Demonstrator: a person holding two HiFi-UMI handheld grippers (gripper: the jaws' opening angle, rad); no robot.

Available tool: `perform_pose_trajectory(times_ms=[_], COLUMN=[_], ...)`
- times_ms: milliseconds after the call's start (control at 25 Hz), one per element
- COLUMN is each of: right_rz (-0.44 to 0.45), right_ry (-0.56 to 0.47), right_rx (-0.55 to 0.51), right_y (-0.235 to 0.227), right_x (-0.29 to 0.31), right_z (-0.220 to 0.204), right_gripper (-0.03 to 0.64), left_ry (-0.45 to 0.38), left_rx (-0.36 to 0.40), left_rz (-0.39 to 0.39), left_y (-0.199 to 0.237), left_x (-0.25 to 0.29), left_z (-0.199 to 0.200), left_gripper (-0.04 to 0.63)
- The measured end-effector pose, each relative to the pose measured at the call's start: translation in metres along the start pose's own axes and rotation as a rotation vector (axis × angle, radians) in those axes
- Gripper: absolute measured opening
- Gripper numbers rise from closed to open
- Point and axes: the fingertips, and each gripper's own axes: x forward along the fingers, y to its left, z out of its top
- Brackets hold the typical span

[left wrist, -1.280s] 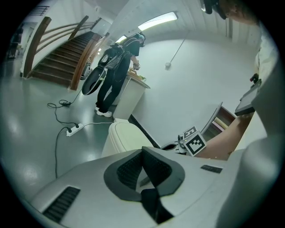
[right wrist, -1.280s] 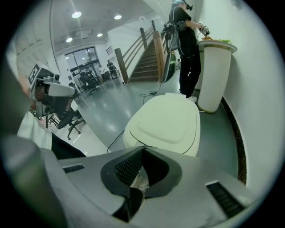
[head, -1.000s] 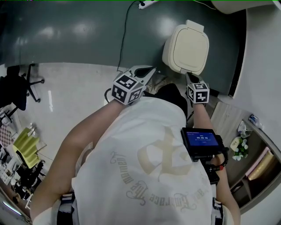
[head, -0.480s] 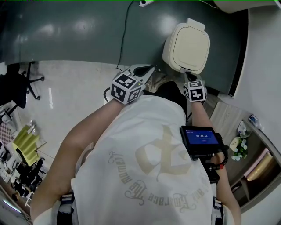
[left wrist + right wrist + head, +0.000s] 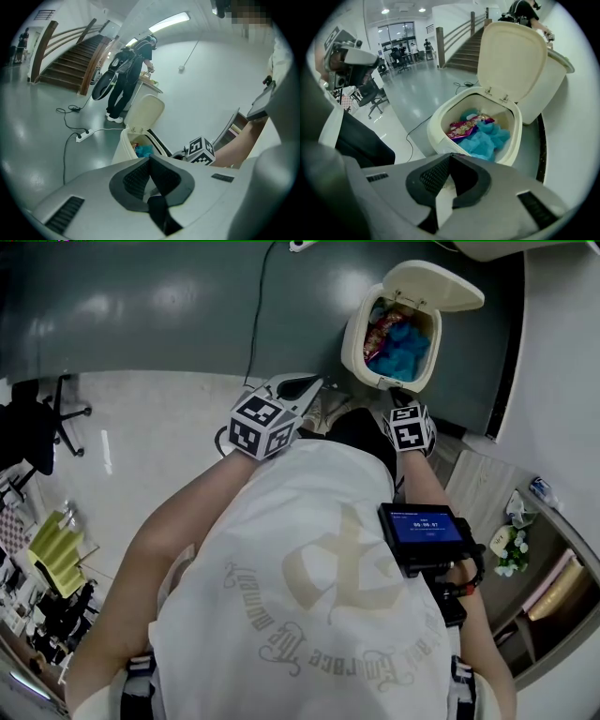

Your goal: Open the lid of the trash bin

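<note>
The cream trash bin (image 5: pixel 352 338) stands on the dark floor with its lid (image 5: pixel 433 282) swung up and back. Blue crumpled material (image 5: pixel 485 140) and a red snack wrapper (image 5: pixel 464 127) lie inside. My right gripper (image 5: pixel 396 396) is shut and empty at the bin's near rim (image 5: pixel 436 133), the raised lid (image 5: pixel 513 58) beyond it. My left gripper (image 5: pixel 312 387) is shut and empty, off to the left of the bin. In the left gripper view the bin (image 5: pixel 123 147) and its lid (image 5: pixel 146 110) show past the closed jaws, with the right gripper's marker cube (image 5: pixel 200 151) beside them.
A power strip with its cable (image 5: pixel 83 136) lies on the floor left of the bin. A person (image 5: pixel 124 79) stands behind it at a counter. A white wall (image 5: pixel 562 381) runs along the right. An office chair (image 5: pixel 47 427) stands far left, and a staircase (image 5: pixel 65 65) rises in the background.
The lid was flat on the bin before; now it stands up and the contents show. The right gripper has moved a little forward to the bin's near edge.
</note>
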Motion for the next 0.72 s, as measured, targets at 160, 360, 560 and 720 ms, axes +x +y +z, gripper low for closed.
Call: perform_pose_trajectory(times_ms=[160, 360, 560, 720], right_rz=[0.006, 0.007, 0.021, 0.035], right_ry=[0.0, -0.011, -0.007, -0.01], right_rx=[-0.003, 0.001, 0.02, 0.064], right_y=[0.0006, -0.0013, -0.0029, -0.0045], right_x=[-0.0005, 0.0024, 0.0036, 0.0047], right_z=[0.0013, -0.0014, -0.003, -0.0023], right_gripper=[0.006, 0.006, 0.006, 0.005], left_ry=[0.001, -0.002, -0.005, -0.008], left_rx=[0.001, 0.007, 0.011, 0.013], left_rz=[0.002, 0.0, -0.001, -0.005], left_y=[-0.0002, -0.0021, -0.0038, -0.0041], left_x=[-0.0013, 0.0018, 0.0056, 0.0079], left_z=[0.0003, 0.0006, -0.0002, 0.0014], left_gripper=[0.012, 0.012, 0.012, 0.012])
